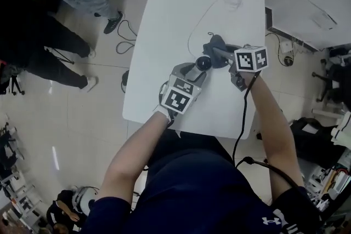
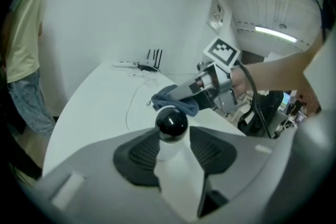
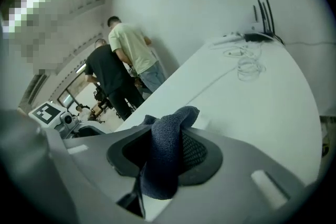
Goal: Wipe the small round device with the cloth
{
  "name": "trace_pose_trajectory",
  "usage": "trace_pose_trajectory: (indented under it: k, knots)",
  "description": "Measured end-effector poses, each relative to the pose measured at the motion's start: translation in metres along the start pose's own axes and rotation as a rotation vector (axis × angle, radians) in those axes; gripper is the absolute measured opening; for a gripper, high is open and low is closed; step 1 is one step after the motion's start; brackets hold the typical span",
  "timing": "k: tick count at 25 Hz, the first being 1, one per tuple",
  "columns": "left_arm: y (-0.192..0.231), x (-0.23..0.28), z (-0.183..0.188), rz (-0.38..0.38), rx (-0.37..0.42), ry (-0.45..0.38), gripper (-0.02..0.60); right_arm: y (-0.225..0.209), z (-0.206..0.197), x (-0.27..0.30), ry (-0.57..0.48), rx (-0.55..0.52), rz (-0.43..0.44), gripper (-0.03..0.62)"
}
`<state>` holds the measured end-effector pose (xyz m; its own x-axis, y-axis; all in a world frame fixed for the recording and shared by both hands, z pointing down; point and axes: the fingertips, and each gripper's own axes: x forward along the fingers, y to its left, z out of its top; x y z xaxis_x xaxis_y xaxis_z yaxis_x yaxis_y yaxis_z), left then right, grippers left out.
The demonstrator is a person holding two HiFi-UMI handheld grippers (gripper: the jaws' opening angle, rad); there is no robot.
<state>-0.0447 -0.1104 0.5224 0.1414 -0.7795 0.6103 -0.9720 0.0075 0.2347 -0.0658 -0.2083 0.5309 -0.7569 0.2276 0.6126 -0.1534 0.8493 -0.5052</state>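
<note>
Device, small round white w/ black ball head (image 2: 171, 124) | pinched in left gripper (image 2: 173, 138) over white table (image 1: 181, 8) | dark blue cloth (image 3: 165, 165) clamped in right gripper (image 3: 168, 145) | cloth held just right of device head, contact unclear

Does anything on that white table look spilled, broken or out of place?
Nothing stands out. The small round device is held in the left hand-held gripper, the cloth in the right hand-held gripper. Only a thin white cable lies loosely coiled on the table.
</note>
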Motion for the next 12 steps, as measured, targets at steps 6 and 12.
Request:
trace_pose_trajectory:
  k: [6, 12]
  knots:
    - [0.000, 0.005, -0.005, 0.001, 0.029, 0.021, 0.190, -0.027, -0.035, 0.014, 0.020, -0.023, -0.075, 0.130]
    - [0.005, 0.003, -0.009, 0.006, -0.011, 0.018, 0.192, -0.037, -0.054, 0.018, -0.015, -0.234, -0.194, 0.130]
